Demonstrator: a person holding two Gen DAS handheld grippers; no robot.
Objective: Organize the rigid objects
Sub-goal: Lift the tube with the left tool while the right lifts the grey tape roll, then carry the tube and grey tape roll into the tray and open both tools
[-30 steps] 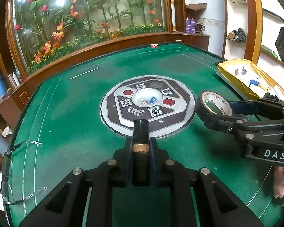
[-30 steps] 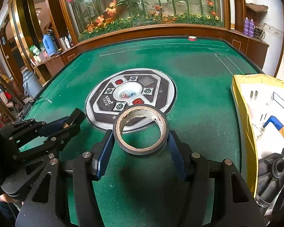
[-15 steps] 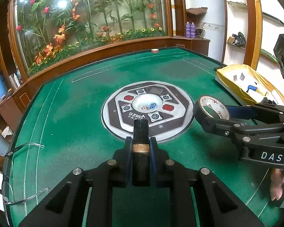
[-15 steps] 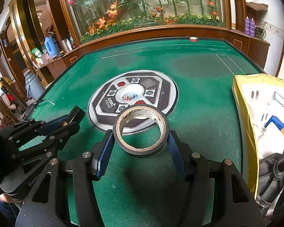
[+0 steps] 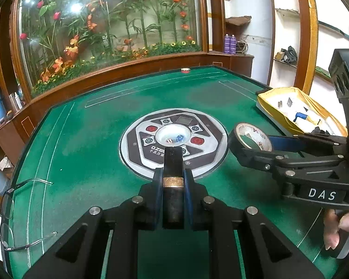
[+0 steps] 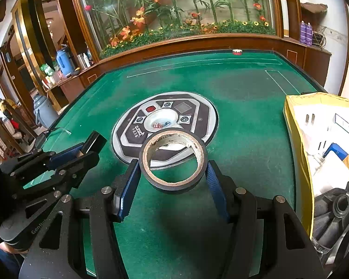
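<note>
My left gripper (image 5: pixel 172 181) is shut on a slim black bar with a gold band (image 5: pixel 173 186) and holds it above the green table, near the round centre panel. It also shows in the right wrist view (image 6: pixel 81 153) at the left. My right gripper (image 6: pixel 173 176) is shut on a roll of black tape (image 6: pixel 173 160) and holds it flat above the felt. In the left wrist view the tape roll (image 5: pixel 252 137) and the right gripper (image 5: pixel 256 144) are at the right, beside the yellow box.
A yellow open box (image 6: pixel 297 139) with small items stands at the table's right edge; it also shows in the left wrist view (image 5: pixel 274 114). The round centre panel (image 5: pixel 137 144) holds dice. Eyeglasses (image 5: pixel 16 209) lie at the left edge. A red-and-white chip (image 6: pixel 236 51) lies far back.
Both grippers have risen slightly and drawn back a little from the table centre, each keeping its object. The grips have not changed.
</note>
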